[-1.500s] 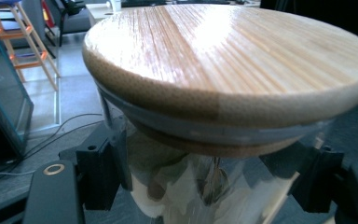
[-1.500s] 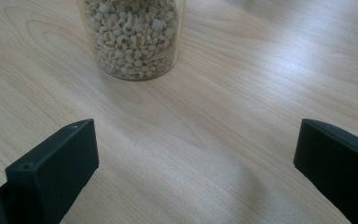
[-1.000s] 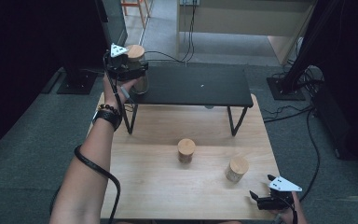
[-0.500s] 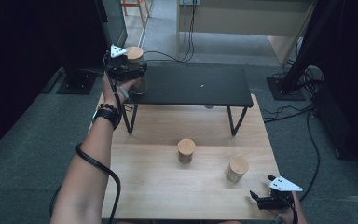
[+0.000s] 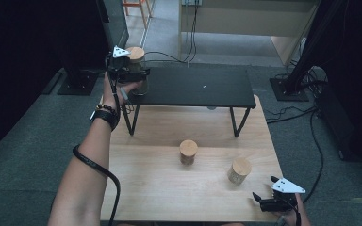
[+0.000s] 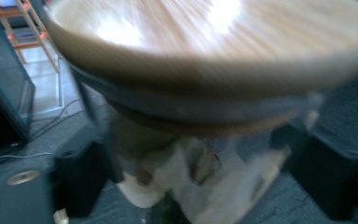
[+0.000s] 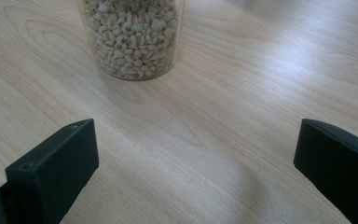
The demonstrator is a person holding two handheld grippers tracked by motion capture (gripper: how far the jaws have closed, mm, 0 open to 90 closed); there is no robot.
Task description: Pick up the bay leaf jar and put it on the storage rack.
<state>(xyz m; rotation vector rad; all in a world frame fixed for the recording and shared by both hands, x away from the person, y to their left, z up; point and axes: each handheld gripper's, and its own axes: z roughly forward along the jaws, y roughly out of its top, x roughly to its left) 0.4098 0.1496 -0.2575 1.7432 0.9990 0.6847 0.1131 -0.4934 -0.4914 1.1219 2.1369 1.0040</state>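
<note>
At the left end of the black shelf [image 5: 193,87], high view, the left gripper [image 5: 131,75] has just been opening its jaws around a wood-lidded jar [image 5: 136,61]. Two more jars [image 5: 188,151] stand mid-table; the right gripper [image 5: 268,203] rests at the near right corner.

Left gripper view: blurred lid [image 6: 205,51], jaws flanking the glass, seemingly loosened.

Right gripper view: jaws wide, empty, a grain jar [image 7: 133,37] ahead. No legible writing.

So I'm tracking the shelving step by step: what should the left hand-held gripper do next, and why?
Probably back the left hand-held gripper away: the wooden-lidded glass jar sits on the black metal shelf, and the jaws have just been opening around it.
</note>
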